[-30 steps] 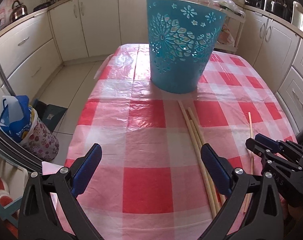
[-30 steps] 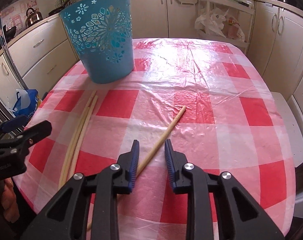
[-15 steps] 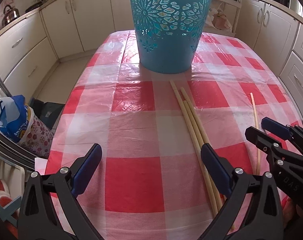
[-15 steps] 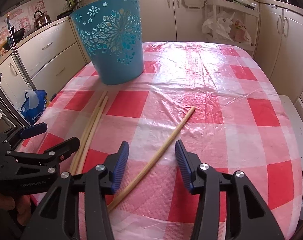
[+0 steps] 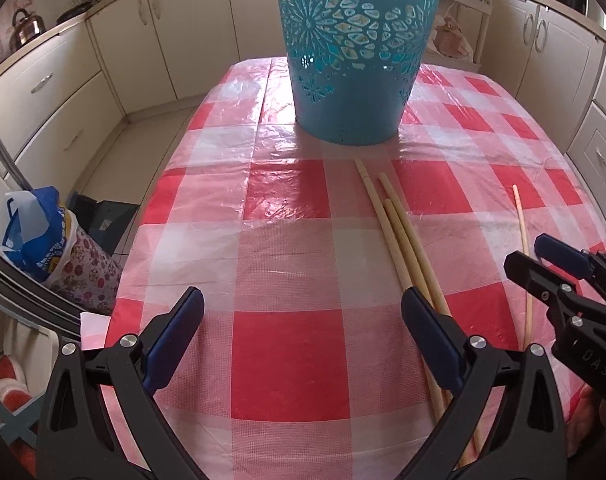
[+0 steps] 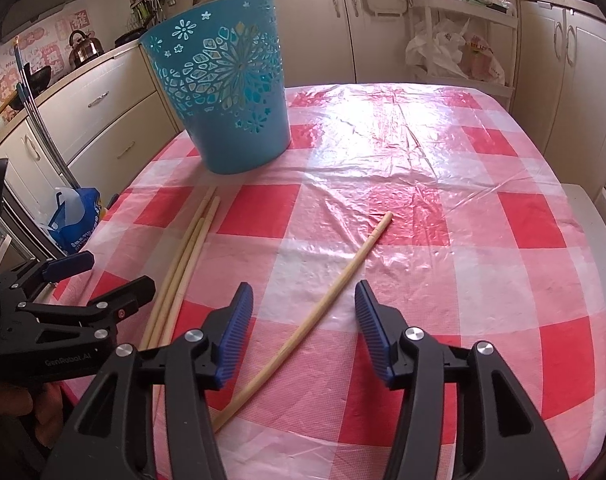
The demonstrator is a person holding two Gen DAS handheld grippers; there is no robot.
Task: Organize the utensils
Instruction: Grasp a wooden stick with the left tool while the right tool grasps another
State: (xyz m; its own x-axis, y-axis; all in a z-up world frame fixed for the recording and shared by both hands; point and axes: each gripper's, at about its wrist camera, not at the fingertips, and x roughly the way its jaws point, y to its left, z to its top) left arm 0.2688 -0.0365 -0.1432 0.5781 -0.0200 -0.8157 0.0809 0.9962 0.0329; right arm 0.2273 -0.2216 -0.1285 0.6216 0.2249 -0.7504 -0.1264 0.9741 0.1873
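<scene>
The right tongs (image 6: 303, 320) had just been opening and stood spread astride a lone stick (image 6: 319, 308) flat on the surface (image 6: 483, 280). Left tongs (image 5: 303, 340) gaped empty. The stick looked light, stiff, smooth; pinching mid-shaft seemed wisest.

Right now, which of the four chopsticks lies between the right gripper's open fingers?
The lone chopstick, lying apart and slanted on the checked cloth; the other three lie bundled together nearer the left gripper.

Both tongs are matte black plastic frames with triangular cut-outs and silver round screw heads at the joints. The right tongs (image 6: 303, 300) carry ribbed blue pads (image 6: 373, 328); the left tongs (image 5: 303, 312) smooth navy ones, with white "GenRobot.AI" lettering (image 6: 67, 362) along their side.
</scene>
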